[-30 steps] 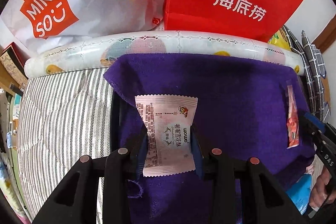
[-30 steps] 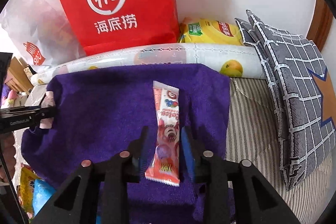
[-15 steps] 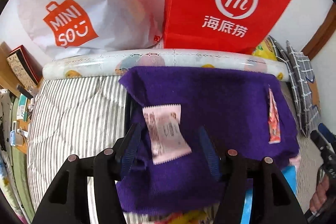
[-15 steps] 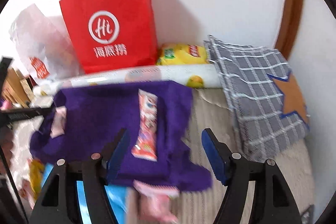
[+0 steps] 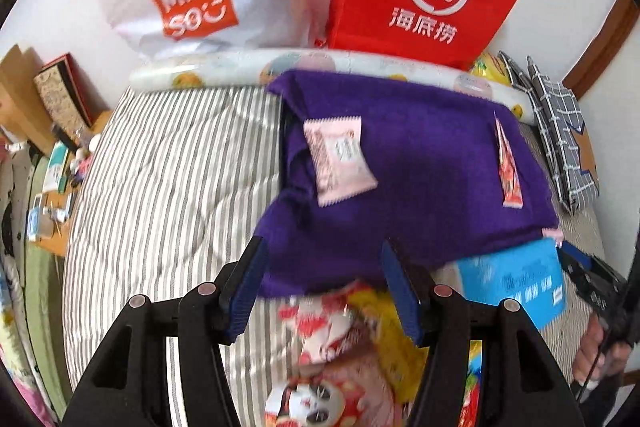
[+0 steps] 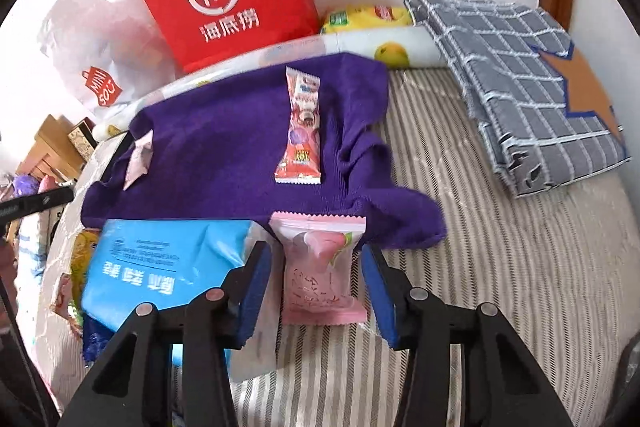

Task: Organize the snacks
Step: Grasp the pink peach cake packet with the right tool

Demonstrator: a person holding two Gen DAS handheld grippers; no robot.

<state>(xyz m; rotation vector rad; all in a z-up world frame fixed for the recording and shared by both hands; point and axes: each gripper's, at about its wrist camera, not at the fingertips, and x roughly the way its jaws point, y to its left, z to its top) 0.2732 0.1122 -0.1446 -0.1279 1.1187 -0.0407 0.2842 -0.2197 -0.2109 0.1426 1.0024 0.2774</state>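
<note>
Two snacks sit on the purple cloth (image 6: 224, 163) on the bed, a pink packet (image 5: 340, 159) and a red bar (image 6: 302, 131), while several remain piled below it; right claw (image 6: 316, 291) open around a pink peach packet (image 6: 320, 267), left claw (image 5: 324, 291) open, empty.

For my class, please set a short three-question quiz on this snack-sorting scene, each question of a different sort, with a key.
1. True or false: the right gripper is shut on the pink peach packet.
2. Which snack lies on the purple cloth? A) the long red bar B) the blue pack C) the yellow bag
3. Fill in: the left gripper is open above a pile of ____.

Key
1. False: its jaws are open, one either side of the packet.
2. A
3. snacks
</note>
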